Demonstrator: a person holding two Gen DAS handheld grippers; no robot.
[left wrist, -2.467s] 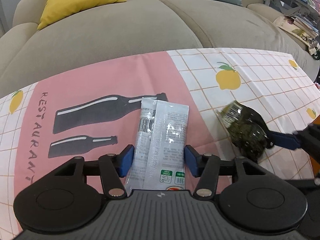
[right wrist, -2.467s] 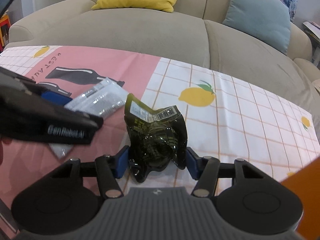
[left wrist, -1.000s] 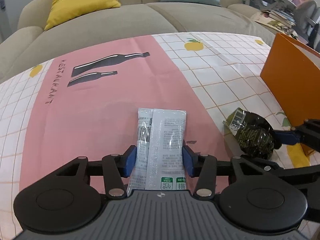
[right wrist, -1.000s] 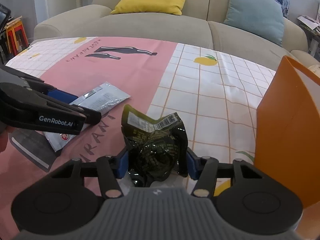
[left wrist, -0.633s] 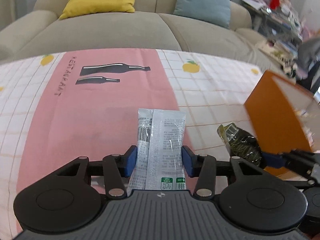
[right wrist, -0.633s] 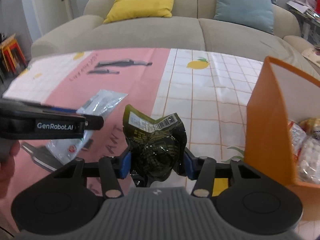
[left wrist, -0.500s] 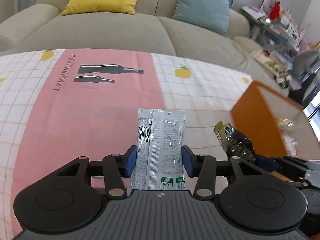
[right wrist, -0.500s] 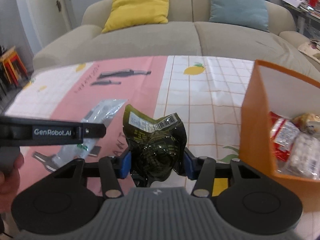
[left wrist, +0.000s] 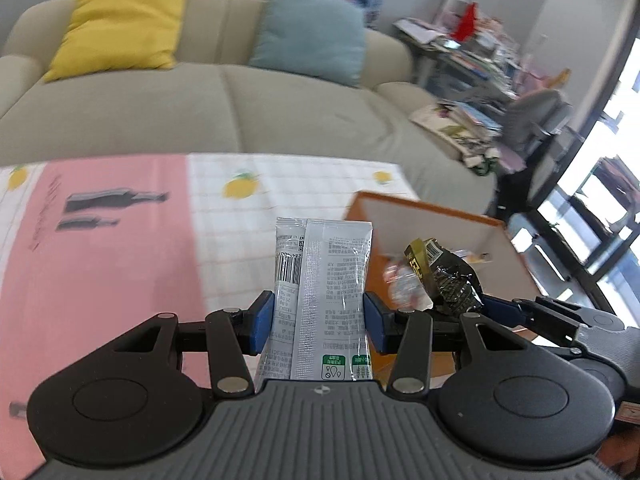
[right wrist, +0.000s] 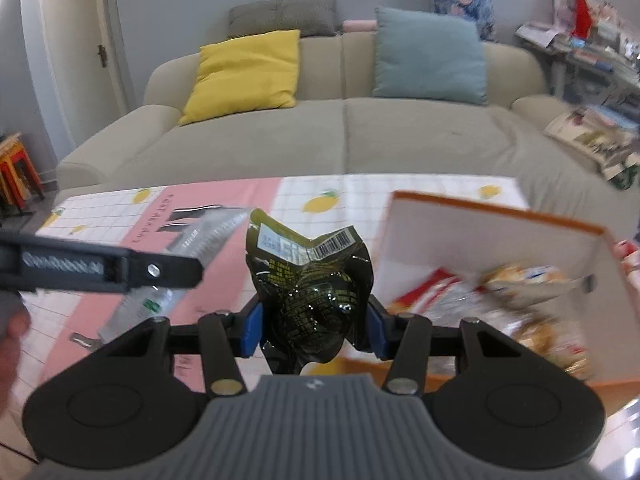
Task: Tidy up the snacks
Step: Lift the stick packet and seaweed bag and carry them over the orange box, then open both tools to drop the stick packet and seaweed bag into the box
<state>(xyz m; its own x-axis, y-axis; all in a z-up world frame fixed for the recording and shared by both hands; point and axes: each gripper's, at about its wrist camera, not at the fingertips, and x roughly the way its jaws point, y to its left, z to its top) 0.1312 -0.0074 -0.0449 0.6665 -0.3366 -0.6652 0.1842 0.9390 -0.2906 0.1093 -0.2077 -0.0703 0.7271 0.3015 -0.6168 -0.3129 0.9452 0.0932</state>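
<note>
Left gripper (left wrist: 319, 322) clamped on the silver packet (left wrist: 324, 292), blue pads pressing both long edges, packet upright between the fingers with barcode side facing the camera. Right gripper (right wrist: 315, 330) clamped on the dark green crumpled pouch (right wrist: 310, 292), pads squeezing its lower half, torn top edge with barcode sticking up past the fingertips

Both packets held in the air, off the tablecloth (left wrist: 100, 248). From the left wrist view the pouch sits just right of the silver packet, near but not touching. From the right wrist view the left gripper comes in from the left, silver packet angled behind its finger

Ahead and to the right of both grippers: orange box (right wrist: 492, 236), open top, white inside, already holding several snack packs (right wrist: 516, 292) (blurred, can't tell which). Pouch is at the box's near left edge, silver packet just left of the box

Beyond the table: beige sofa (right wrist: 344, 140) with yellow cushion (right wrist: 244, 76) and teal cushion (right wrist: 428, 56), cluttered shelf far right
</note>
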